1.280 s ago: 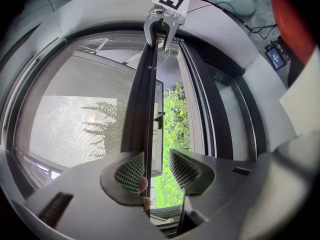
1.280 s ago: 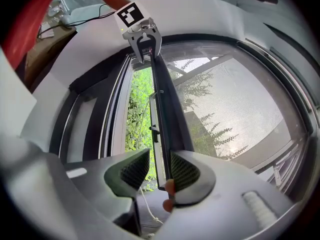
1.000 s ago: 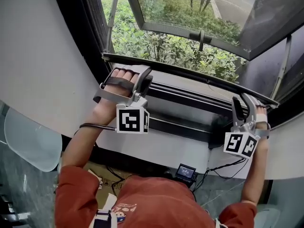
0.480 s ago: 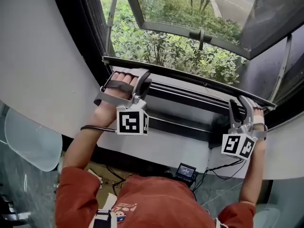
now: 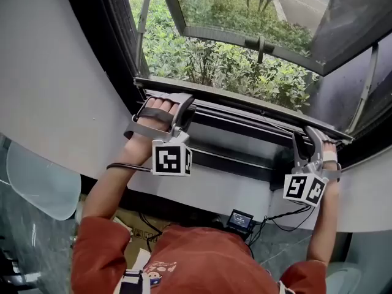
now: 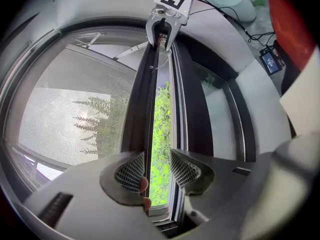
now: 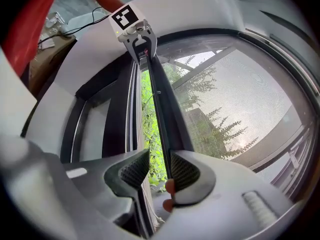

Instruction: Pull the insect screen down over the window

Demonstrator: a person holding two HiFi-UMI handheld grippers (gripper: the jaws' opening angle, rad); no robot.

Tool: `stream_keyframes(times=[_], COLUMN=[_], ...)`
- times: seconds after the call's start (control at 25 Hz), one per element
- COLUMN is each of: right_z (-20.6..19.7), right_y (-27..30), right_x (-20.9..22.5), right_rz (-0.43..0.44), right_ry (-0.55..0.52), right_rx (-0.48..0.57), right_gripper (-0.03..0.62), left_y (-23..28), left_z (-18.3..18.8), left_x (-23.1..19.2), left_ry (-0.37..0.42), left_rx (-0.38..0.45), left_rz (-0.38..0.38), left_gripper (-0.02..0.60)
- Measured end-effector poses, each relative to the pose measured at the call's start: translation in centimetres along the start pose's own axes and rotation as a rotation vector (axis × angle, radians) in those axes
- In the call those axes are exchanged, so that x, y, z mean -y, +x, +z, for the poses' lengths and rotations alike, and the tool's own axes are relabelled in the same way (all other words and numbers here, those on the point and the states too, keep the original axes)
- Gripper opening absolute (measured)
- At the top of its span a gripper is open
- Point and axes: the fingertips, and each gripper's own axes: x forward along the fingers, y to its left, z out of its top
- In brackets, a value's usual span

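Observation:
The insect screen's dark bottom bar runs across the window from left to far right, a little above the dark lower frame. My left gripper is hooked over the bar near its left end and my right gripper near its right end. In the left gripper view the bar's thin edge passes between the open jaws of the left gripper, close to the left pad, with foliage showing beside it. The right gripper is also open around the bar. Grey mesh hangs above the bar.
An outward-tilted window sash with a handle stands beyond the screen, over green bushes. White wall flanks the window on both sides. Below the sill are cables and a small device. A pale rounded seat is at the lower left.
Both grippers have sunk a little, and the screen's bottom bar has come down with them toward the lower frame. The jaws look the same.

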Motion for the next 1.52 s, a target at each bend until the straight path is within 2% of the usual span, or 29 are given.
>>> stream_keyframes(times=[0.92, 1.2, 1.52], right_z=[-0.8, -1.0, -1.0], right_y=[0.6, 0.3, 0.6], right_x=[-2.5, -3.5, -3.3], right_rz=[0.045, 0.076, 0.114], right_ry=[0.047, 0.074, 0.068], right_rx=[0.0, 0.001, -0.008], right_gripper=[0.138, 0.114, 0.117], left_y=[0.6, 0.6, 0.6], left_z=[-0.1, -0.2, -0.3], left_x=[2.6, 3.2, 3.5], left_ry=[-0.021, -0.039, -0.012], left_rx=[0.009, 0.022, 0.018], left_rz=[-0.05, -0.053, -0.151], left_gripper=[0.155, 0.103, 0.107])
